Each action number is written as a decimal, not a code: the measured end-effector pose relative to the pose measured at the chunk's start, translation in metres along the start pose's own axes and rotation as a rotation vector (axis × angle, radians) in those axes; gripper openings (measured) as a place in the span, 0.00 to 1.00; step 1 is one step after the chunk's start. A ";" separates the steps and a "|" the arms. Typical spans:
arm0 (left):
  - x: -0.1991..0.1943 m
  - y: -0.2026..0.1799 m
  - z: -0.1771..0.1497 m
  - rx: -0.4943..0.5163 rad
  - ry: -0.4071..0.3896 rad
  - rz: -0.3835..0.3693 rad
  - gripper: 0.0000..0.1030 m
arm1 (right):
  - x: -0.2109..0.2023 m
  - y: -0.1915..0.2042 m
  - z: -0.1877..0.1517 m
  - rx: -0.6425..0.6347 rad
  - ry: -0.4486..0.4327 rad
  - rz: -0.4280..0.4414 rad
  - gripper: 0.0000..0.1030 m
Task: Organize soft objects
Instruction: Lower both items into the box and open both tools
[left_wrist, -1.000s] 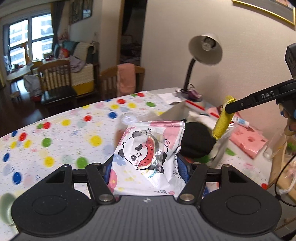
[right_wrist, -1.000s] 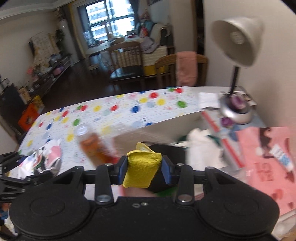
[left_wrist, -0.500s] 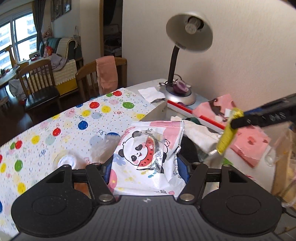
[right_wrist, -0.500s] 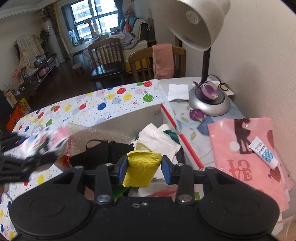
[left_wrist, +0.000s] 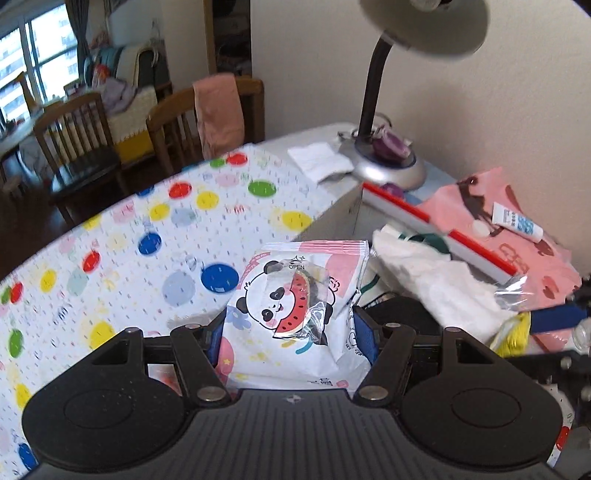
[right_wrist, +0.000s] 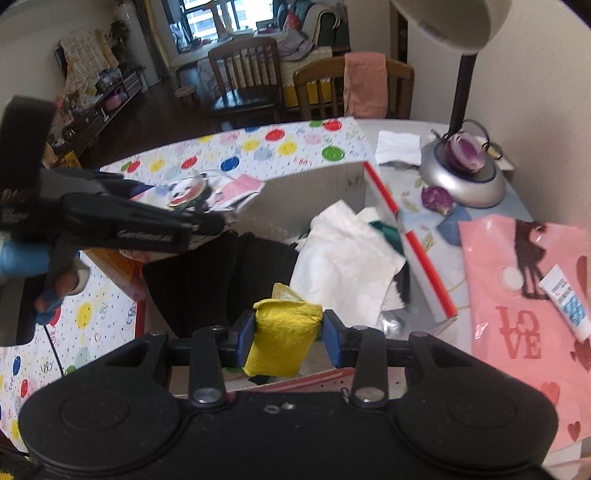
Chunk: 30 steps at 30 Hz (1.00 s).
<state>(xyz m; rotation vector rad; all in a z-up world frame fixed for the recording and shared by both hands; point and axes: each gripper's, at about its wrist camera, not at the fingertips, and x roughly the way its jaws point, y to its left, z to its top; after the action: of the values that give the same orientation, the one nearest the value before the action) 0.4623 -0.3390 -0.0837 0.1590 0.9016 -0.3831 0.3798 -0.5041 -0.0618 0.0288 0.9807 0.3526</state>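
Matte black left tool (left_wrist: 291, 332) with blue pads, silver screws.

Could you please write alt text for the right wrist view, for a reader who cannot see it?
The right gripper pinches a folded yellow cloth above an open box holding white cloth and black fabric. At left, the left gripper holds a panda-print packet; a desk lamp stands behind.
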 end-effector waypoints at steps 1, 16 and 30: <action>0.005 0.001 -0.001 -0.007 0.014 0.003 0.63 | 0.004 0.001 -0.001 0.000 0.007 0.003 0.37; 0.021 -0.003 -0.022 -0.008 0.087 0.010 0.63 | 0.032 0.002 -0.016 0.019 0.056 0.058 0.39; -0.002 -0.008 -0.035 -0.017 0.072 -0.051 0.72 | 0.015 0.011 -0.014 0.016 -0.015 0.062 0.58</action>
<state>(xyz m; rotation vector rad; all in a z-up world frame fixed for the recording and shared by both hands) 0.4322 -0.3359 -0.1034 0.1346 0.9809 -0.4189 0.3726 -0.4907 -0.0796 0.0769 0.9691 0.4012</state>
